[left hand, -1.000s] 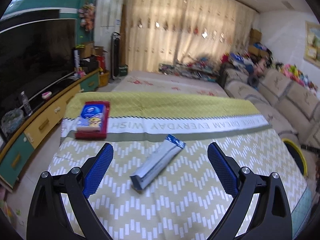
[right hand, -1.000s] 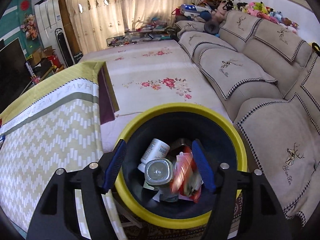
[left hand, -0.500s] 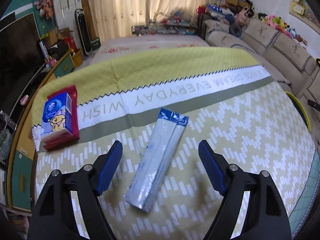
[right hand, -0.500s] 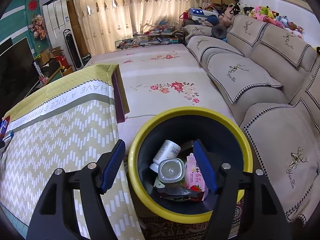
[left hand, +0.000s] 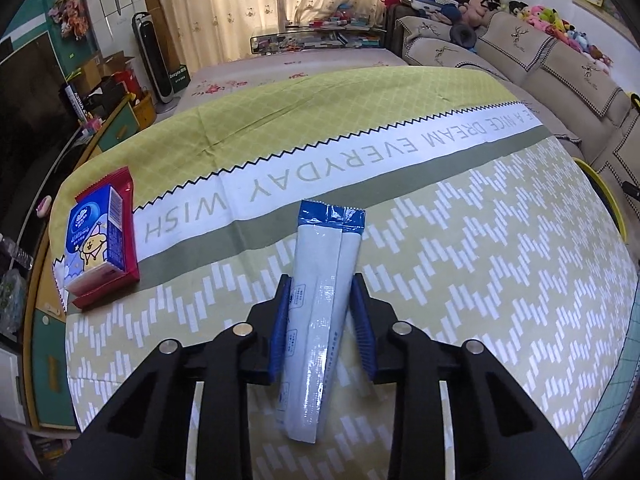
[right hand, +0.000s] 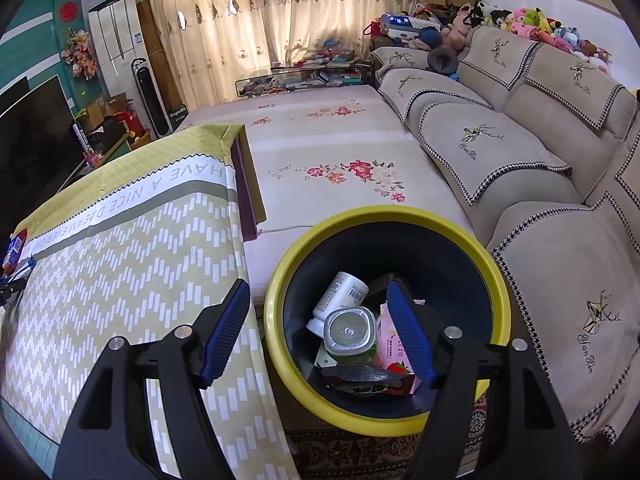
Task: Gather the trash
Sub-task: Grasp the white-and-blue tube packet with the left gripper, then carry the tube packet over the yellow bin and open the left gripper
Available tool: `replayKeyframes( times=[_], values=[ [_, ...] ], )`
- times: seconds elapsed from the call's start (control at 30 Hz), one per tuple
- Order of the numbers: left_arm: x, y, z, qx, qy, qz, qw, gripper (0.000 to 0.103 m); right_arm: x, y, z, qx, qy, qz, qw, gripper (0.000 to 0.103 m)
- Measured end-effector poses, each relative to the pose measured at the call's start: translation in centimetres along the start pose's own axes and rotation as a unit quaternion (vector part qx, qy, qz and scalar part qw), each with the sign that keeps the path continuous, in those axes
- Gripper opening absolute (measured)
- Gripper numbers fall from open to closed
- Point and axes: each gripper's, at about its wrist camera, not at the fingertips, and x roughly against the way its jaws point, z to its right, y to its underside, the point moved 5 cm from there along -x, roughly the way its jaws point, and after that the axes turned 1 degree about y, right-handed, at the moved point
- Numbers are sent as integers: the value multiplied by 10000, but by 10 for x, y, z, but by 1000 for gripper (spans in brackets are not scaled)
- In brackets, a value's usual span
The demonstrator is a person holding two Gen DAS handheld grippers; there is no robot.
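A long white wrapper with a blue end (left hand: 324,280) lies on the patterned tablecloth (left hand: 480,260). My left gripper (left hand: 320,292) straddles its middle with the jaws closing, and both blue pads touch the wrapper's sides. A blue tissue pack (left hand: 94,240) rests on a red packet (left hand: 128,188) at the table's left. My right gripper (right hand: 317,286) hangs open over the yellow-rimmed bin (right hand: 400,216) with nothing between its fingers. Inside the bin are a white bottle (right hand: 342,292), a lidded jar (right hand: 350,330), a pink packet (right hand: 390,344) and a dark wrapper (right hand: 368,384).
The bin stands on the floor off the table's right end, its rim (left hand: 608,196) just showing in the left wrist view. A sofa (right hand: 540,140) runs along the right, a flowered bed cover (right hand: 340,152) lies behind, and a TV cabinet (left hand: 44,320) borders the left.
My left gripper came down and forward over the long wrapper and its jaws narrowed onto it. In the right wrist view the pink packet fell and settled in the bin.
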Motion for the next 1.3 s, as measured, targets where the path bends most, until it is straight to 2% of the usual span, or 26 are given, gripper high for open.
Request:
replayKeyframes(
  times=[0.23,0.5,0.63,0.73,0.97,1.13,1.3],
  values=[
    [9,-4,36,-81,180,77,9998,28,14,7,13,-138,-30,88,9999,67],
    [27,-35,131,-639,701,324,9950,28,41,17,35,-323,-51,287,9991,68],
    [36,-52,199,-1033,1071,423,9880,28,57,22,50,-389,79,436,9983,69],
    [38,-68,257,-1401,1407,495,9788,28,72,28,68,-518,156,555,9970,70],
    [29,-97,402,-2201,2154,382,9506,28,93,46,103,-686,359,629,9950,71],
    [3,-113,486,-2525,2362,109,9383,28,98,58,127,-868,426,626,9933,71],
    [-47,-135,553,-2650,2264,-225,9370,28,101,67,146,-1018,447,610,9919,71]
  ],
)
